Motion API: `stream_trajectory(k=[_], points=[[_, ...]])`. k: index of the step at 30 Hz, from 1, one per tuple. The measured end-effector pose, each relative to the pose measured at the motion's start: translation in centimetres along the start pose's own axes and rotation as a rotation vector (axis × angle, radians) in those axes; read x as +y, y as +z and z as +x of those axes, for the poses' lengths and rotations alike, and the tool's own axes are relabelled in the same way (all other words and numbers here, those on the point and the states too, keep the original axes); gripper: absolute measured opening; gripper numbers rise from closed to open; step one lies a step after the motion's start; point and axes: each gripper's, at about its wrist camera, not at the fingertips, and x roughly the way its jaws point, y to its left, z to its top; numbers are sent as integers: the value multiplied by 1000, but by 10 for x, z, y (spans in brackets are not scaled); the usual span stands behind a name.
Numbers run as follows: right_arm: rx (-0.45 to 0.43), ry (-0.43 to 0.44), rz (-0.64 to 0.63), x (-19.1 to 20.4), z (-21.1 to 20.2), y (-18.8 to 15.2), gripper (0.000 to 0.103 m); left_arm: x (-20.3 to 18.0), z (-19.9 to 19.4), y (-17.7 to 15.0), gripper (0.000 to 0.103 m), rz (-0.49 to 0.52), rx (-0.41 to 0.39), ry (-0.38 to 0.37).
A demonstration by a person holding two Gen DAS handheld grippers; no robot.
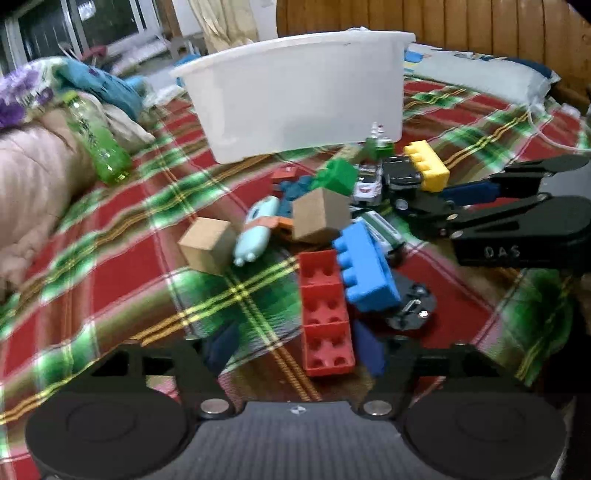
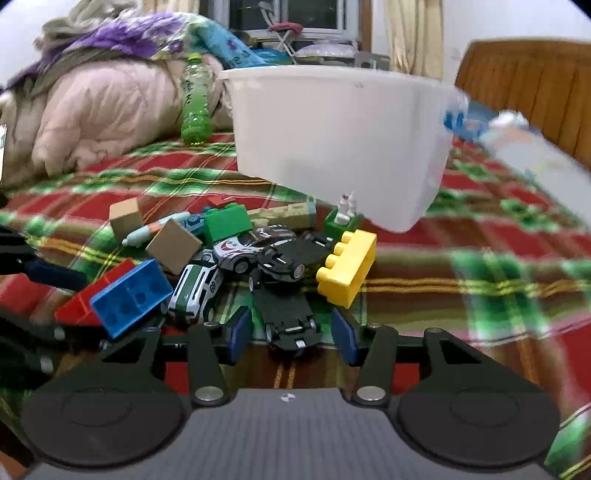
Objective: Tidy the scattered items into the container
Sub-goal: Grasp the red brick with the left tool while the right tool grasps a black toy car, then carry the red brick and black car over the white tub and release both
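Toys lie heaped on the plaid bedspread (image 1: pixel 122 266) in front of a white plastic tub (image 1: pixel 295 99). My left gripper (image 1: pixel 295 349) is open. A red brick (image 1: pixel 325 314) lies between its fingers, close to the right pad and clear of the left one. A blue brick (image 1: pixel 365 269) leans on the red one. In the right wrist view my right gripper (image 2: pixel 291 334) is open over an upturned black toy car (image 2: pixel 288 314), with a narrow gap showing at each pad. A yellow brick (image 2: pixel 347 269), other toy cars (image 2: pixel 240 251), wooden cubes (image 1: pixel 208 245) and a green brick (image 2: pixel 225 221) fill the pile.
A green plastic bottle (image 1: pixel 99 147) leans on a pink quilt (image 1: pixel 29 177) at the left. A pillow (image 1: pixel 480 74) and a wooden headboard (image 1: pixel 461 26) stand behind the tub on the right. Bare bedspread stretches to the right of the pile (image 2: pixel 461 266).
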Motion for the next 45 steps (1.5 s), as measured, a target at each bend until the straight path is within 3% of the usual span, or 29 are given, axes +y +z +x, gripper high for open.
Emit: stream_trajectory(k=[1, 3, 4, 11, 19, 36, 45], points=[[-5, -4, -10, 1, -1, -1, 47, 2, -1, -1, 64, -19, 1, -22], [-9, -5, -38, 4, -6, -2, 39, 11, -4, -2, 29, -94, 5, -79], [-9, -2, -39, 5, -9, -3, 37, 14, -5, -1, 27, -119, 7, -86], [-7, 12, -34, 13, -24, -2, 33, 13, -11, -1, 27, -115, 21, -108], [-75, 6, -36, 18, -49, 11, 33, 19, -32, 14, 27, -89, -37, -86], [-212, -35, -25, -8, -39, 101, 33, 23, -34, 143, 27, -7, -234, -42], [-254, -71, -9, -34, -17, 149, 33, 41, -18, 213, 27, -43, -324, -12]])
